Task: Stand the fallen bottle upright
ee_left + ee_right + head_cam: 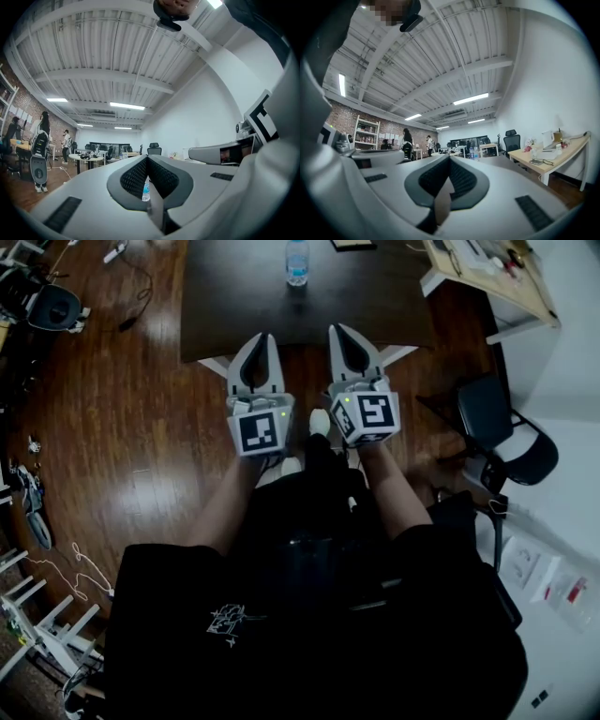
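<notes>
While I hover, left gripper point(265, 338), right gripper point(337, 331): both clenched, empty.
Water bottle point(297, 261): upright, well back from table's point(234, 306) near edge.
Risk: my shut tips could topple it.

Worn: black short-sleeved shirt point(309, 634), small white graphic point(228, 622). Held: left gripper point(266, 337), right gripper point(336, 330), pale grey shells, black-and-white marker cubes point(260, 431).

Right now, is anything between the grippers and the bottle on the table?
Nothing visible: only bare dark table lies between the shut left gripper, the shut right gripper and the bottle, which already looks upright.
</notes>
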